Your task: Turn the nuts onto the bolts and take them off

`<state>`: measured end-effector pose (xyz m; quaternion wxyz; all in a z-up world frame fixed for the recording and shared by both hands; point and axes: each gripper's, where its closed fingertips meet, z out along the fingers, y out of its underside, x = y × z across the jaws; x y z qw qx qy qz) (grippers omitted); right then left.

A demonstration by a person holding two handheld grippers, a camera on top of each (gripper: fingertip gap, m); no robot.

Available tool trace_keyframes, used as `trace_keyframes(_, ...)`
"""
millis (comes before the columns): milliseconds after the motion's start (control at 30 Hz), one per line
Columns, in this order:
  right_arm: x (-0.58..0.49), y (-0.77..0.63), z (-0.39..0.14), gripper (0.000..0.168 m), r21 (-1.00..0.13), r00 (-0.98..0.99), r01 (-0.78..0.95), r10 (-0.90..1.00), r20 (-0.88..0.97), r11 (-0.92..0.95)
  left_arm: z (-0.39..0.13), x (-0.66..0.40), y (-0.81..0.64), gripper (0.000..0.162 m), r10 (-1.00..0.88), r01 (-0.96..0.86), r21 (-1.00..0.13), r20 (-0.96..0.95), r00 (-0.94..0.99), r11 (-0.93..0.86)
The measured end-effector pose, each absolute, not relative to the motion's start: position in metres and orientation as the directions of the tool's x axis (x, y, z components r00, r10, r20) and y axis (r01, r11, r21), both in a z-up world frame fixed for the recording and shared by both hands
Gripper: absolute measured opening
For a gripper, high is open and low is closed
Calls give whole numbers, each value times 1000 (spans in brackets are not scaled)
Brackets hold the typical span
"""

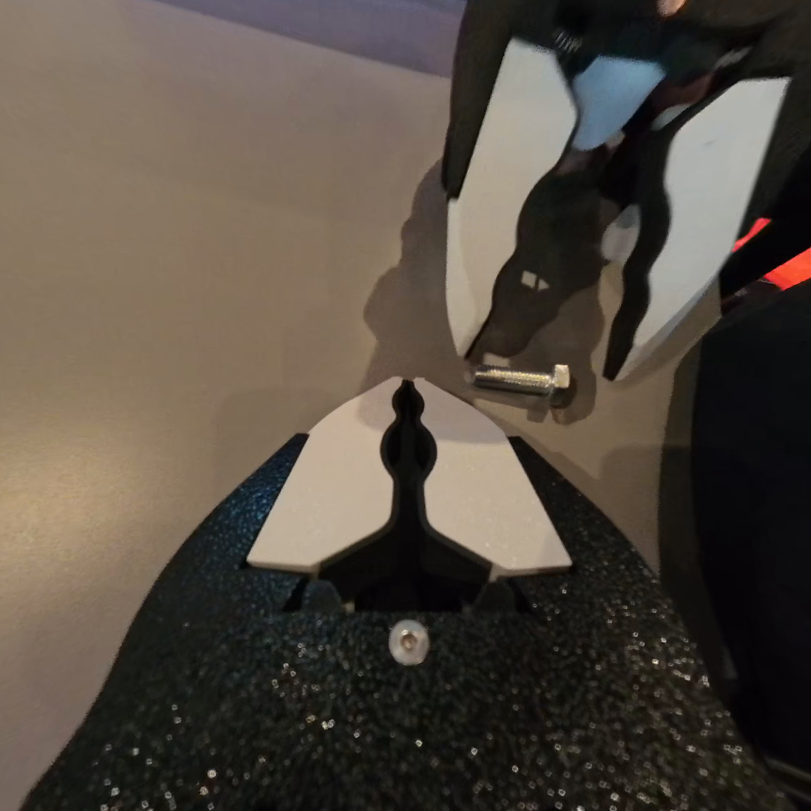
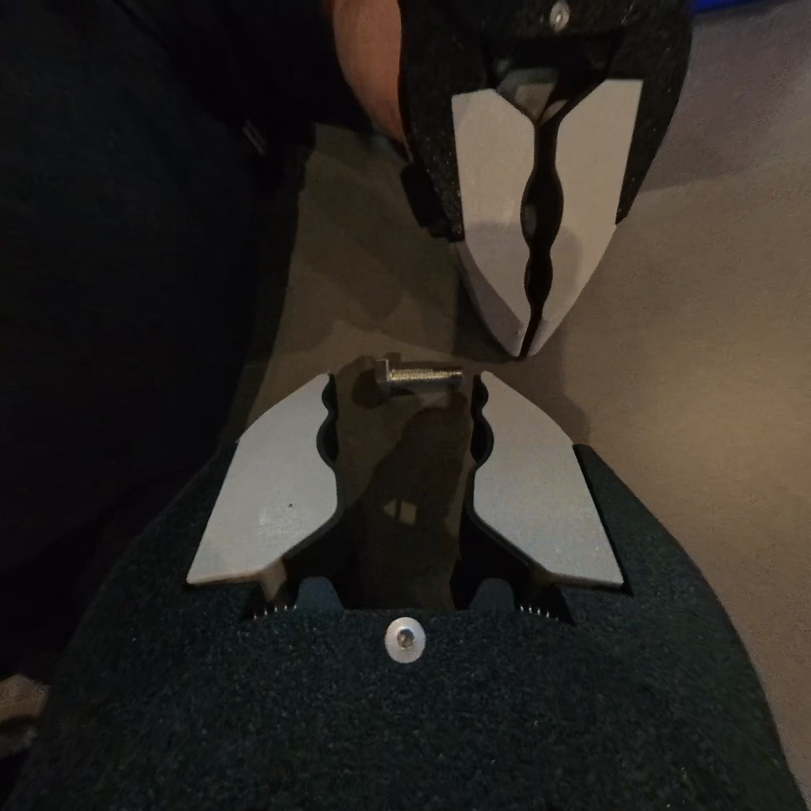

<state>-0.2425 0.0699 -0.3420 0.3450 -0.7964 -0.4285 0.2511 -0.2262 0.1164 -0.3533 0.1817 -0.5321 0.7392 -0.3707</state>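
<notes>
A silver hex bolt (image 1: 513, 378) lies flat on the beige table (image 1: 175, 307). My right gripper (image 1: 539, 366) is open and comes down over it, one fingertip at the threaded end and one past the head. In the right wrist view the bolt (image 2: 421, 376) lies between my right gripper's (image 2: 406, 375) spread tips, untouched as far as I can tell. My left gripper (image 1: 408, 382) is shut, with nothing showing at its tips, just left of the bolt's threaded end. It also shows in the right wrist view (image 2: 524, 351), pointing down at the table (image 2: 658, 351). No nut is in view.
A person in dark clothing (image 1: 746, 482) sits close at the table's edge, also on the left of the right wrist view (image 2: 131, 307). A bare hand (image 2: 368, 66) holds the left gripper. An orange strip (image 1: 785, 272) shows at the right.
</notes>
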Motion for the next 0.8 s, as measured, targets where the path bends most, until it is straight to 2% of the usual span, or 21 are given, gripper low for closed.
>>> trace_keyframes(267, -242, 75, -349, 44, -720, 508, 546, 853, -121, -428, -353, -226, 117, 0, -922, -656, -740, 138, -362, 147)
trace_keyframes(367, -231, 73, -311, 40, -745, 555, 527, 829, -64, -410, -353, -226, 117, 0, -922, -657, -740, 142, -360, 142)
trace_keyframes(433, -202, 78, -272, 39, -739, 631, 546, 774, 54, -394, -353, -227, 117, 0, -922, -658, -740, 144, -358, 140)
trace_keyframes(533, -105, 93, -217, 39, -661, 773, 584, 570, 277, -471, -353, -226, 117, 0, -922, -659, -739, 148, -357, 136)
trace_keyframes(633, 28, 102, -189, 39, -579, 894, 440, 269, 360, -687, -353, -226, 118, 0, -923, -660, -739, 149, -354, 134)
trace_keyframes(700, 104, 95, -204, 40, -466, 917, 336, 171, 360, -819, -353, -226, 118, 0, -925, -661, -739, 152, -349, 128)
trace_keyframes(800, 167, 83, -250, 40, -309, 954, 235, 157, 256, -922, -353, -226, 117, 0, -924, -661, -739, 152, -351, 129)
